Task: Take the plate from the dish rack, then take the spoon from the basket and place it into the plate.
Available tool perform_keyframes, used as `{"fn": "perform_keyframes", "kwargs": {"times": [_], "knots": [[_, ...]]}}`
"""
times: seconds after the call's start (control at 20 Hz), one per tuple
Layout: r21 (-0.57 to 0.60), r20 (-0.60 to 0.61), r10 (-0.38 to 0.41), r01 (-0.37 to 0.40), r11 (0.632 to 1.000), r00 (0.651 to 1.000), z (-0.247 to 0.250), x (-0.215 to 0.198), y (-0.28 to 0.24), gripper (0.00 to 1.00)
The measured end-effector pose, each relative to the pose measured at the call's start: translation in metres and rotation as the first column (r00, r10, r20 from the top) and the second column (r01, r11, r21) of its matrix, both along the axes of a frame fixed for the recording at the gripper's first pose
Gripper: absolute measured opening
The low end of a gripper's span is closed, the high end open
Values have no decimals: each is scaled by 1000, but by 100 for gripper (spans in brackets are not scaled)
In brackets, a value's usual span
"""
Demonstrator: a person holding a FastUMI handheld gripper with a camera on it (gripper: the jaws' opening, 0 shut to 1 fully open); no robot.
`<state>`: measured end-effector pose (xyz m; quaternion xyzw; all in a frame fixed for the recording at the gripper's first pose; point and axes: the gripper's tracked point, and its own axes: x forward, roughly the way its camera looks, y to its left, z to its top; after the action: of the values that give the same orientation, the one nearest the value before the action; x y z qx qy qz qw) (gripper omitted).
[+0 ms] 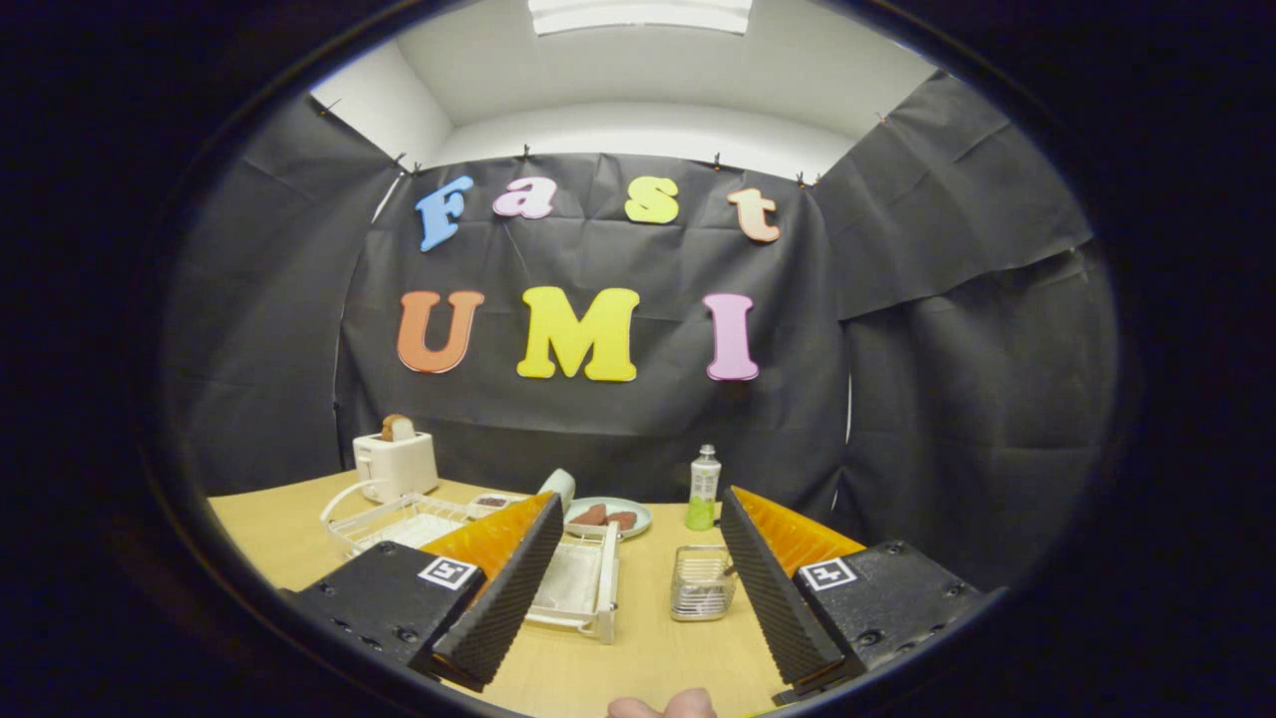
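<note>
My gripper (640, 504) is open, its fingers spread wide above the wooden table (648, 648), with nothing between them. Between the fingers and ahead of them stands a white dish rack (583, 588), partly hidden by the left finger. A pale green plate (638, 521) holding reddish-brown pieces lies at the rack's far end; I cannot tell whether it rests on the rack or on the table. A small wire basket (701, 583) stands just inside the right finger. A thin dark handle at its right rim may be the spoon.
A white toaster (396, 464) with a slice of bread stands at the back left. A green bottle (704, 489) stands beyond the basket, and a pale cup (559, 486) beside the plate. A person's fingertips (663, 706) show below the fingers.
</note>
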<state>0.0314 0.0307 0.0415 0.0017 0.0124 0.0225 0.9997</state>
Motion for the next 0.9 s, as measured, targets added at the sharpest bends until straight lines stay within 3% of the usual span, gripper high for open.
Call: {"fn": "perform_keyframes", "kwargs": {"times": [0.3, 0.6, 0.9], "knots": [[36, -104, 72, -69, 997, 992, 37, 52, 25, 100], [24, -236, 99, -96, 995, 967, 39, 104, 55, 100], [37, -440, 110, -105, 994, 891, 2, 151, 81, 100]]}}
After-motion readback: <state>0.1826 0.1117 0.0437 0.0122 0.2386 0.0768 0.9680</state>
